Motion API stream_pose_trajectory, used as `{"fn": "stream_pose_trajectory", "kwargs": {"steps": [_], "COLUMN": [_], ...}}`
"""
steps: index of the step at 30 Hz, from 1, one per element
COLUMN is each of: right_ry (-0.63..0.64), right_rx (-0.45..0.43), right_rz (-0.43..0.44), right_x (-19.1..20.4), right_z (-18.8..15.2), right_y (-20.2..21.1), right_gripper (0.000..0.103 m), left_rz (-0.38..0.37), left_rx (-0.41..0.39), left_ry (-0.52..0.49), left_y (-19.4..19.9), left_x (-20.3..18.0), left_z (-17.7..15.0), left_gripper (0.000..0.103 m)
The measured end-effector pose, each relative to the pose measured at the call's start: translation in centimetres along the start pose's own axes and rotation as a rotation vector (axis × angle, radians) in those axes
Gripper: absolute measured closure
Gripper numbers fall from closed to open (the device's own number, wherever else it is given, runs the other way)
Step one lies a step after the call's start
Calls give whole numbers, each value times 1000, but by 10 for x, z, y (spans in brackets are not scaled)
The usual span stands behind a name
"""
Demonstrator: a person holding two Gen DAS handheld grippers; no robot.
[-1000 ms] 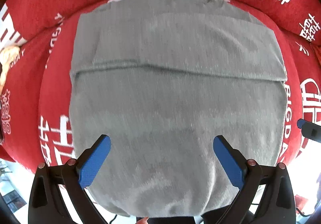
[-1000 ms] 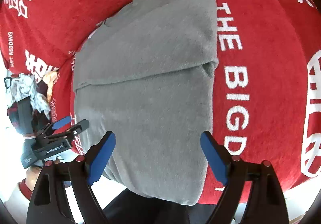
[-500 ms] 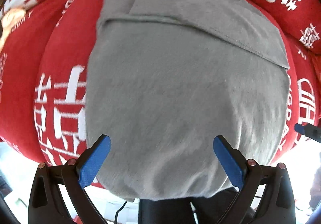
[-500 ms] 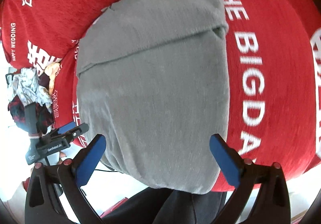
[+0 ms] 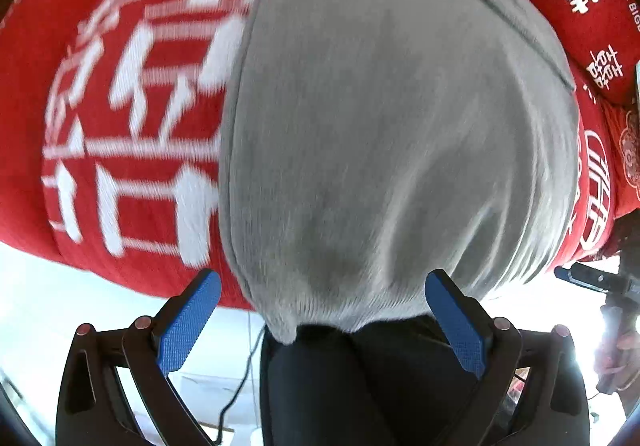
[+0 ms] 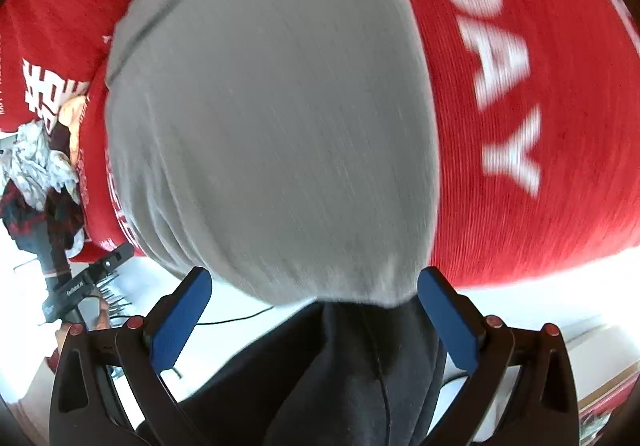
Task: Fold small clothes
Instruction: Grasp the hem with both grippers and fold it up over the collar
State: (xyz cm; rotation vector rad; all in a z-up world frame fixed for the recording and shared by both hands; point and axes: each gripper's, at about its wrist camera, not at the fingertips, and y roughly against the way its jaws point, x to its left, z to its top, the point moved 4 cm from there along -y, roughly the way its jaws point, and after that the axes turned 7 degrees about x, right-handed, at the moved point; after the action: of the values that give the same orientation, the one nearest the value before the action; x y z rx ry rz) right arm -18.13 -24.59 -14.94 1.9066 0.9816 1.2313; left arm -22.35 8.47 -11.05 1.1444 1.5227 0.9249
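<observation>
A grey knitted garment (image 5: pixel 380 118) lies partly folded on a red cloth with white lettering (image 5: pixel 120 118), its near hem hanging over the front edge. My left gripper (image 5: pixel 320 314) is open, its blue pads (image 5: pixel 188 318) straddling the hem's left part without touching it. In the right wrist view the same grey garment (image 6: pixel 272 126) fills the middle, and my right gripper (image 6: pixel 316 310) is open wide over the hem's right corner, nothing pressed between its pads (image 6: pixel 448 322). The picture is blurred by motion.
Dark trousers of the person (image 5: pixel 360 386) are below the hem, right under both grippers. A pile of other clothes (image 6: pixel 36 182) lies at the left end of the red cloth (image 6: pixel 520 126). The other gripper (image 6: pixel 88 278) shows at the left edge, and a pale floor lies beneath.
Both grippers have travelled back over the garment toward its near hem and dropped lower. The right gripper's jaws spread wider between the first and second frames. The garment has not shifted.
</observation>
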Motion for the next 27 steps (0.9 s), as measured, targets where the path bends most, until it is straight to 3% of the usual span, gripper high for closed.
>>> {"fn": "stream_pose_trajectory", "kwargs": {"steps": [5, 10, 12, 13, 14, 15, 16, 17, 18, 23, 27], "right_ry": [-25, -9, -2, -5, -21, -35, -64, -85, -98, -98, -70], "right_rx": [43, 30, 18, 17, 17, 14, 22, 21, 8, -47, -111], "right_rz": [12, 10, 42, 53, 78, 90, 100, 125, 172, 314, 436], "right_x": [-23, -34, -36, -36, -36, -38, -40, -42, -44, -24, -1], "right_z": [-23, -26, -24, -24, -24, -26, -29, -34, -38, -52, -49], "right_y": [-39, -64, -71, -73, -75, -75, -77, -77, -73, -42, -5], "right_gripper": [0, 0, 1, 2, 10, 35, 51, 88, 93, 93, 93], "left_rz": [-45, -80, -89, -80, -66, -52, -45, -70, -132, -266, -373], "left_rx": [23, 16, 12, 10, 8, 5, 10, 18, 33, 7, -77], "left_ry": [0, -17, -8, -1, 3, 4, 2, -2, -9, -52, -66], "left_y": [-24, -37, -42, -43, -44, -42, -41, -41, -40, -11, 34], "left_x": [7, 6, 0, 0, 1, 5, 9, 12, 13, 4, -13], "left_z": [-14, -19, -20, -23, -24, -27, -31, -34, -38, -37, -26], "left_gripper": [1, 1, 5, 12, 22, 30, 51, 80, 95, 94, 94]}}
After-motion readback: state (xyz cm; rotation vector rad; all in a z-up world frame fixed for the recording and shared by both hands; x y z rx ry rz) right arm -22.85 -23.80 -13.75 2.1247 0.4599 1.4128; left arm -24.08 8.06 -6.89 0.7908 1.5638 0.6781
